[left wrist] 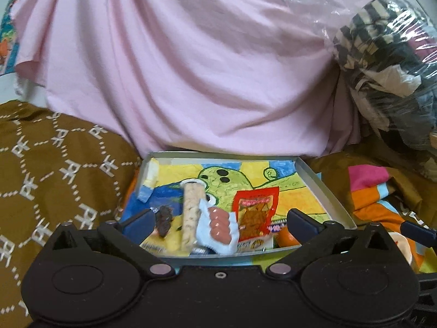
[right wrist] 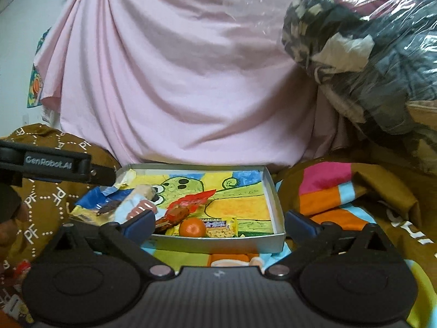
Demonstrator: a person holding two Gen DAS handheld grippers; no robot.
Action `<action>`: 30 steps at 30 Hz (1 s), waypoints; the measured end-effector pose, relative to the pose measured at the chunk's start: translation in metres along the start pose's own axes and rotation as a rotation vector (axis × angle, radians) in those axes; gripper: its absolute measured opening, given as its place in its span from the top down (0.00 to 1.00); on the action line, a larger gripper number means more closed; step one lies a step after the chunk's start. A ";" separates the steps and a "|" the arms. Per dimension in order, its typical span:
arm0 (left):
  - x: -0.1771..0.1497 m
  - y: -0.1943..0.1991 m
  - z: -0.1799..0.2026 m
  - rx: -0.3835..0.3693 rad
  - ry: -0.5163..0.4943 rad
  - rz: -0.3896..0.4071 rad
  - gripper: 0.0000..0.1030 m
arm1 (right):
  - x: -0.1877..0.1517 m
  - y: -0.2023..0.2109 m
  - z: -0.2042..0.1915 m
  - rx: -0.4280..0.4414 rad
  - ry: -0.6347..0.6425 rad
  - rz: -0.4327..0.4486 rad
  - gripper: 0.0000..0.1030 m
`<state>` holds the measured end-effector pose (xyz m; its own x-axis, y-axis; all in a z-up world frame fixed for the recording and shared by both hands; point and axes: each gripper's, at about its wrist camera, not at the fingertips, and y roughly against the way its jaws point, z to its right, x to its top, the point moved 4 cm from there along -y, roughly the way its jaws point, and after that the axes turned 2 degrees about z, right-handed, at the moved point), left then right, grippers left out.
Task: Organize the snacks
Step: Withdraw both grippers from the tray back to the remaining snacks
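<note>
A shallow grey box (left wrist: pixel 314 180) (right wrist: pixel 273 191) with a colourful drawing on its floor holds the snacks. Inside lie a long pale stick snack (left wrist: pixel 189 213), a pink sausage pack in a blue-white wrapper (left wrist: pixel 220 228) (right wrist: pixel 136 205), a red packet (left wrist: pixel 256 213) (right wrist: pixel 188 205), a dark brown snack (left wrist: pixel 164 218), an orange fruit (right wrist: pixel 192 227) and a yellow bar (right wrist: pixel 221 227). My left gripper (left wrist: pixel 218 220) hangs open just before the box's near edge, nothing between its fingers. My right gripper (right wrist: pixel 218 221) is open too, near the box's near right corner, empty.
A pink cloth (left wrist: pixel 191 68) drapes behind the box. A clear plastic bag of dark fabrics (left wrist: pixel 387 63) bulges at the right. Brown patterned fabric (left wrist: pixel 54 169) lies on the left, a bright striped cloth (left wrist: pixel 374 191) on the right. The left gripper's body (right wrist: pixel 49 164) shows in the right wrist view.
</note>
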<state>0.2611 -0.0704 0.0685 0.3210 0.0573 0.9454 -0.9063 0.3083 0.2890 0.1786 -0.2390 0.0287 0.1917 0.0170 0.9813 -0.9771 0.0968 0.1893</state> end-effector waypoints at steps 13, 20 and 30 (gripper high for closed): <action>-0.040 0.086 -0.025 0.042 0.002 0.024 0.01 | -0.010 0.072 -0.021 0.030 -0.009 0.004 0.00; -0.067 0.121 -0.035 0.058 0.005 0.000 0.01 | -0.027 0.109 -0.042 0.063 0.037 -0.023 0.00; -0.099 0.154 -0.049 0.059 -0.037 -0.095 0.01 | -0.058 0.142 -0.067 0.105 0.107 -0.108 0.00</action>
<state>0.1031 0.0183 0.0118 0.3967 -0.0049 0.9179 -0.8874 0.2539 0.3849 0.0349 -0.1598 -0.0039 0.2997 0.1181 0.9467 -0.9533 -0.0008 0.3019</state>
